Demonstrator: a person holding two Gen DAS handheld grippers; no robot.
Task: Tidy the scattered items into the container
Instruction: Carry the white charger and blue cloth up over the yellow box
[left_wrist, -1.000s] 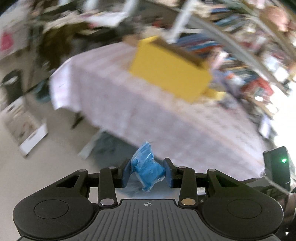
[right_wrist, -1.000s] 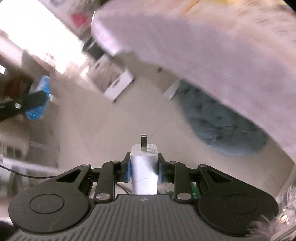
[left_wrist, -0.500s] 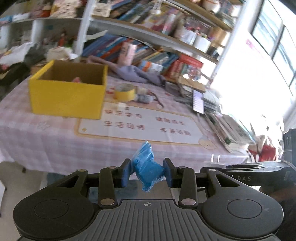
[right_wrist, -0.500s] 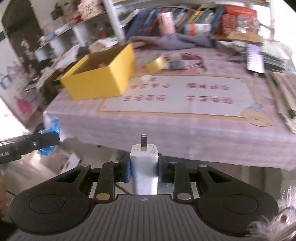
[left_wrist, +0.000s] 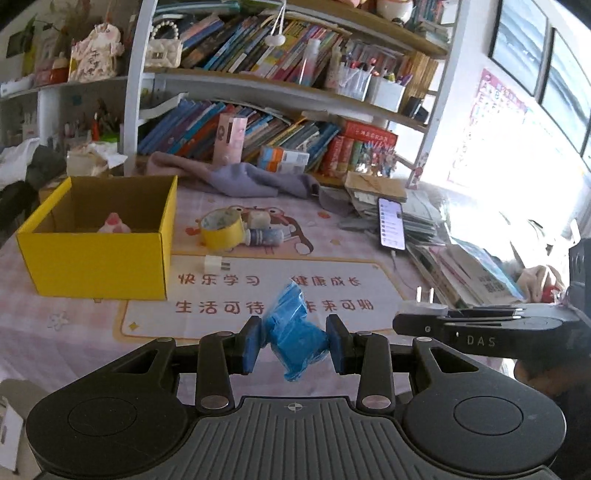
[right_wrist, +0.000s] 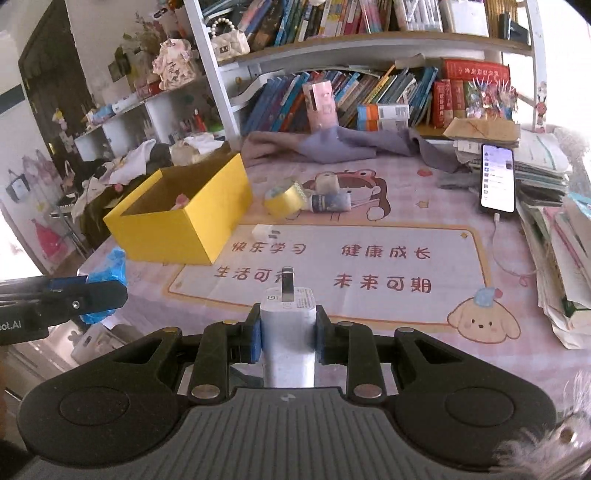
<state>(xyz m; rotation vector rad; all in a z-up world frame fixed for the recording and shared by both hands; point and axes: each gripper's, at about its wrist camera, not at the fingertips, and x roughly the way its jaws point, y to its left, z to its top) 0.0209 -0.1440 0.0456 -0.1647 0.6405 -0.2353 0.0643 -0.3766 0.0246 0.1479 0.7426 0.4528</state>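
Note:
My left gripper (left_wrist: 294, 344) is shut on a crumpled blue plastic bag (left_wrist: 291, 332), held at the table's near edge. My right gripper (right_wrist: 288, 330) is shut on a white plug charger (right_wrist: 288, 325), prongs pointing forward, also at the near edge. The yellow cardboard box (left_wrist: 99, 240) stands open at the far left with a small pink toy (left_wrist: 113, 224) inside. It also shows in the right wrist view (right_wrist: 184, 218). On the table lie a yellow tape roll (left_wrist: 220, 229), a small patterned bottle (left_wrist: 264, 236), a whitish roll (left_wrist: 258, 220) and a small white adapter (left_wrist: 216, 264).
A pink printed mat (left_wrist: 258, 288) covers the table. A phone (left_wrist: 390, 223) on a cable leans on stacked books (left_wrist: 461, 266) at the right. A purple cloth (left_wrist: 240, 179) lies at the back below crowded bookshelves (left_wrist: 258, 55).
Both grippers have swung up from facing the floor and table side to face the tabletop and come closer over its near edge. Each still holds its item.

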